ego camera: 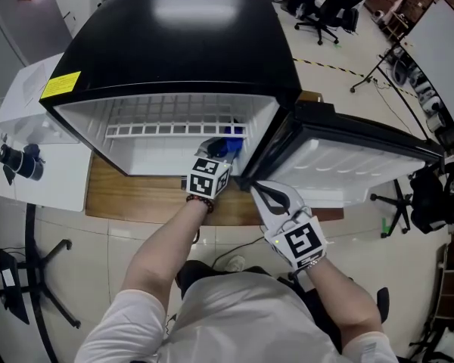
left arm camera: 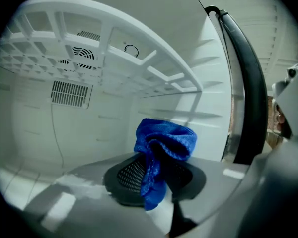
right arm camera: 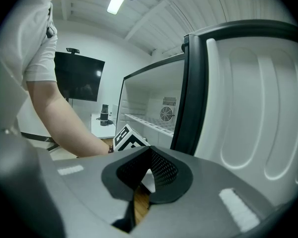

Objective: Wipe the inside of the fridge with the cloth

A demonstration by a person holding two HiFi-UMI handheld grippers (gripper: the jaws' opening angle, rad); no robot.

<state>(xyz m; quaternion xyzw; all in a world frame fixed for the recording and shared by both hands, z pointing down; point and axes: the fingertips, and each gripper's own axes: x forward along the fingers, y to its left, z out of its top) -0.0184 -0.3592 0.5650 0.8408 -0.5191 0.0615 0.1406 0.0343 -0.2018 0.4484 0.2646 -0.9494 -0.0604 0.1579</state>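
Observation:
The small black fridge (ego camera: pixel 174 44) stands open on a wooden board, its door (ego camera: pixel 348 161) swung out to the right. My left gripper (ego camera: pixel 219 153) reaches into the lower compartment under the white wire shelf (ego camera: pixel 174 129). It is shut on a bunched blue cloth (left arm camera: pixel 164 143), which hangs between the jaws in the left gripper view (left arm camera: pixel 156 175) and shows as a blue patch (ego camera: pixel 232 147) from the head. My right gripper (ego camera: pixel 266 195) is shut with nothing in it, outside the fridge beside the door's lower edge (right arm camera: pixel 248 103).
The fridge's rear wall carries a fan grille (left arm camera: pixel 82 53) and a vent (left arm camera: pixel 70 93). The dark door seal (left arm camera: pixel 246 93) runs down the right. A white table (ego camera: pixel 30 112) with a black object (ego camera: pixel 19 161) stands at left. Office chairs (ego camera: pixel 325 6) stand behind.

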